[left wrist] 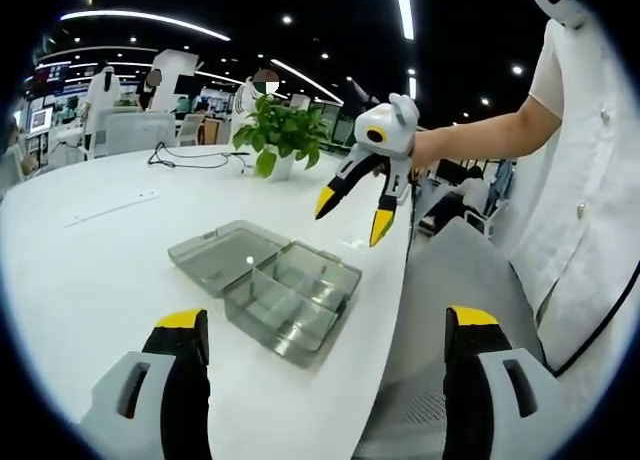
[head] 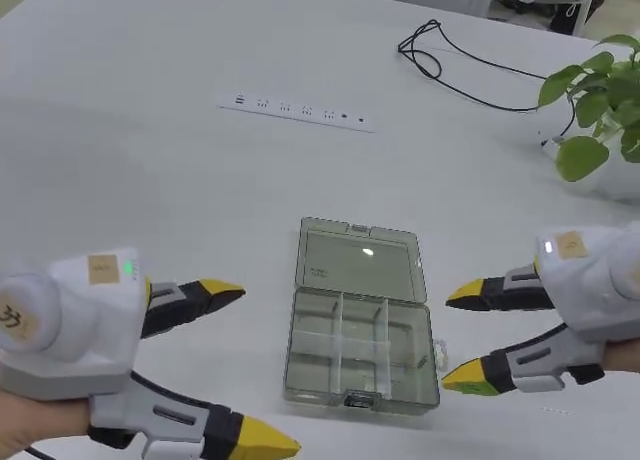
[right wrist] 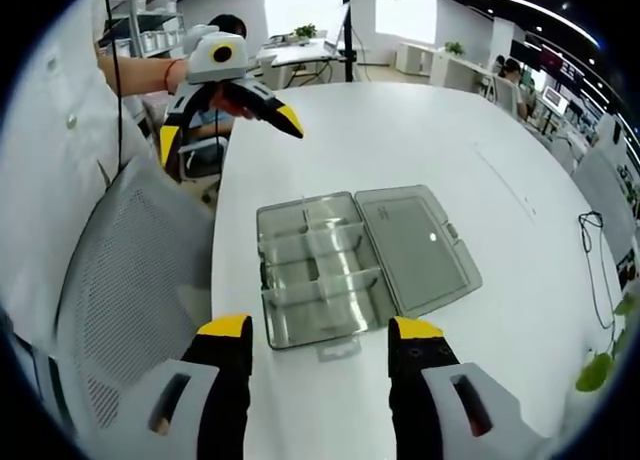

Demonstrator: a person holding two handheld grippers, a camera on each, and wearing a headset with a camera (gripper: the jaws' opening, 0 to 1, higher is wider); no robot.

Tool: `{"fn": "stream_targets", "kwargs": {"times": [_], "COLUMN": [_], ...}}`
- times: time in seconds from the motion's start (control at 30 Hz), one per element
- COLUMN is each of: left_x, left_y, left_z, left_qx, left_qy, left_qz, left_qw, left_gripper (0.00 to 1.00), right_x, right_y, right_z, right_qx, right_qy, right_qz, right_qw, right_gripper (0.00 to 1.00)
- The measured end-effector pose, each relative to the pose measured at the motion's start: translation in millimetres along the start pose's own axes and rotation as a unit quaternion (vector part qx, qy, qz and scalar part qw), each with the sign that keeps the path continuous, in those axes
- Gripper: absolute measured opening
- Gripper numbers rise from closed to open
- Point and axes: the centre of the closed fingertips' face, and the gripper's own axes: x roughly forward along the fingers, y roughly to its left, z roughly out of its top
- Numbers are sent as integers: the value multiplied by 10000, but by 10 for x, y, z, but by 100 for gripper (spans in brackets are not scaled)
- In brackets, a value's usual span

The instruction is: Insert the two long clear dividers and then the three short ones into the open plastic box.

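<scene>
One open plastic box (head: 360, 262) sits centre of the surface (head: 140, 190) right in front of you, lid flat behind it. Clear dividers (head: 338, 342) stand inside & split it into compartments; can't count them. Your left gripper (head: 266, 370) hovers just left of it, right gripper (head: 448, 340) just right, both w/ fingers spread, holding nothing. Power strip (head: 295, 111), black cable (head: 445, 65) & potted plant (head: 600, 110) lie farther back.

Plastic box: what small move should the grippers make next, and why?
Probably just draw back the left gripper and right gripper: both are open and hold nothing, and the plastic box already seems to have its clear dividers standing inside.
</scene>
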Motion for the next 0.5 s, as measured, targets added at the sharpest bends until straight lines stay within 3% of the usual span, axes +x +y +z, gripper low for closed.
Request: {"fn": "stream_targets", "kwargs": {"times": [0.5], "left_x": [-4], "left_y": [28], "left_z": [-4], "left_qx": [-19], "left_qy": [10], "left_qz": [32], "left_qw": [10000], "left_gripper": [100], "right_x": [-259], "right_y": [-28], "right_z": [-619], "right_qx": [121], "right_qy": [572], "right_qz": [-90], "right_qw": [9982], "right_gripper": [64]}}
